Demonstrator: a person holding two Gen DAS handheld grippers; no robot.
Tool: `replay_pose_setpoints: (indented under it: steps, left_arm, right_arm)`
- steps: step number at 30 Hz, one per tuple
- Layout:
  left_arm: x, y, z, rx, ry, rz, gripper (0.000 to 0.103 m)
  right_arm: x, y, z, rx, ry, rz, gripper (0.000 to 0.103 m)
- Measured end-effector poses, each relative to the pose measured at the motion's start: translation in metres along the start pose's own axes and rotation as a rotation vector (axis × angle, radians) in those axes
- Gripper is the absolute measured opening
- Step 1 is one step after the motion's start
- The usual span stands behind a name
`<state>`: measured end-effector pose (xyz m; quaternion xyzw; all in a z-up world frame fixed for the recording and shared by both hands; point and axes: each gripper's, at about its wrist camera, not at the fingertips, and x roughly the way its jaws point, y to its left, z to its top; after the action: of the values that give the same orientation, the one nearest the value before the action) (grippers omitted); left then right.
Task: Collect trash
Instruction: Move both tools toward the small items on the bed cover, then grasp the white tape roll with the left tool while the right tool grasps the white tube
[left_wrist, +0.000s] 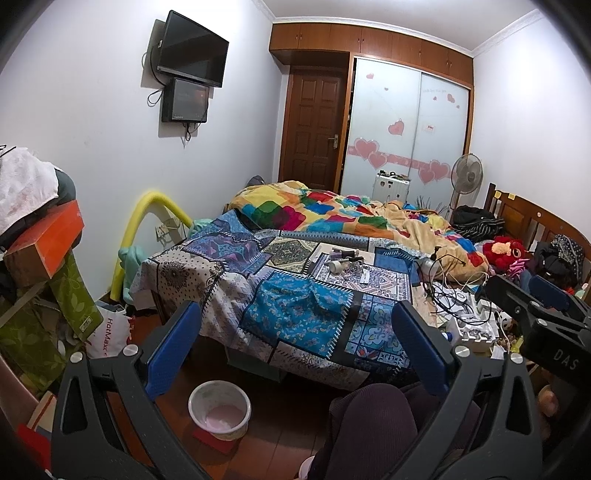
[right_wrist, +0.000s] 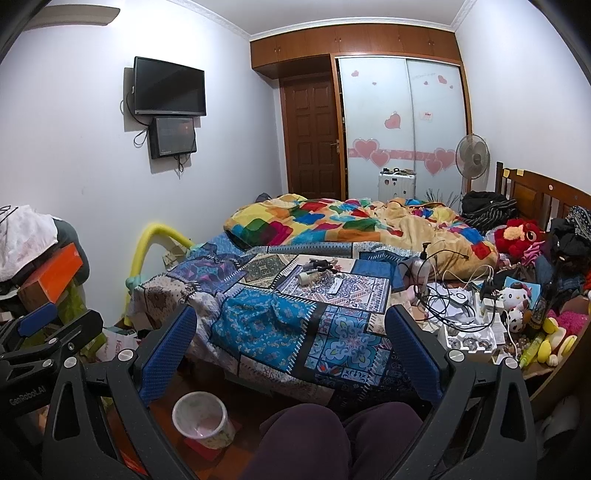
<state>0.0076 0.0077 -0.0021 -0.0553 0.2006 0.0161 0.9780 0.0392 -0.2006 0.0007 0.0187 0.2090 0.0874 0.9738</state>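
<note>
Bedroom clutter lies ahead of both my grippers. My left gripper (left_wrist: 295, 347) is spread wide with nothing between its blue pads (left_wrist: 173, 354), and my right gripper (right_wrist: 291, 350) is just as wide and just as bare. Each peeks into the other's view: the right one (left_wrist: 546, 314) at the right edge of the left camera, the left one (right_wrist: 44, 332) at the left edge of the right camera.

Low on the wooden floor (left_wrist: 266, 446), near the foot of the bed, stands a small white wastebasket (left_wrist: 219, 410) (right_wrist: 203, 419). It rests on something flat and red, and its inside shows a pale pink bottom. It sits below and between the fingers of the left gripper, nearer the left finger. My knees, in dark purple trousers (right_wrist: 332, 435), rise just to its right.

The bed carries a patchwork sheet (right_wrist: 295, 317) in blues and whites, with a bright multicoloured quilt (right_wrist: 332, 225) heaped beyond it. On the sheet's middle lie a few small items (right_wrist: 321, 275), among them a pale cylinder and a dark tube; I cannot tell which of these counts as trash. To the right, cables (right_wrist: 450, 295), white chargers and packaging tangle together beside plush toys (right_wrist: 517, 232).

On the left wall hangs a television (left_wrist: 192, 50) above a smaller screen (left_wrist: 184, 100). A pedestal fan (left_wrist: 467, 173) stands by the sliding wardrobe with pink hearts (left_wrist: 402, 133).
</note>
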Motion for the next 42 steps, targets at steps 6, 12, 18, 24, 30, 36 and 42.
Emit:
replay_pose_setpoints:
  steps: [6,12,18,24,30,36,42]
  left_arm:
    - [0.029,-0.007,0.016,-0.014,0.031,0.002,0.103]
    - [0.077,-0.015,0.043,-0.051,0.06,-0.033,0.103]
    - [0.142,-0.036,0.07,-0.006,0.058,-0.046,0.103]
    - [0.222,-0.059,0.082,0.015,0.133,-0.091,0.103]
    - [0.309,-0.075,0.08,0.035,0.212,-0.11,0.099]
    - [0.391,-0.079,0.07,0.0,0.287,-0.107,0.088]
    - [0.464,-0.079,0.049,0.003,0.368,-0.073,0.085]
  right_arm:
    - [0.02,-0.007,0.011,-0.01,0.007,-0.012,0.101]
    - [0.051,-0.029,0.029,0.003,0.019,-0.037,0.101]
    - [0.102,-0.063,0.046,0.029,0.059,-0.088,0.101]
    - [0.162,-0.104,0.057,0.069,0.13,-0.127,0.101]
    - [0.222,-0.132,0.058,0.074,0.198,-0.147,0.101]
    - [0.294,-0.149,0.048,0.08,0.285,-0.108,0.101]
    - [0.368,-0.156,0.029,0.086,0.37,-0.06,0.09]
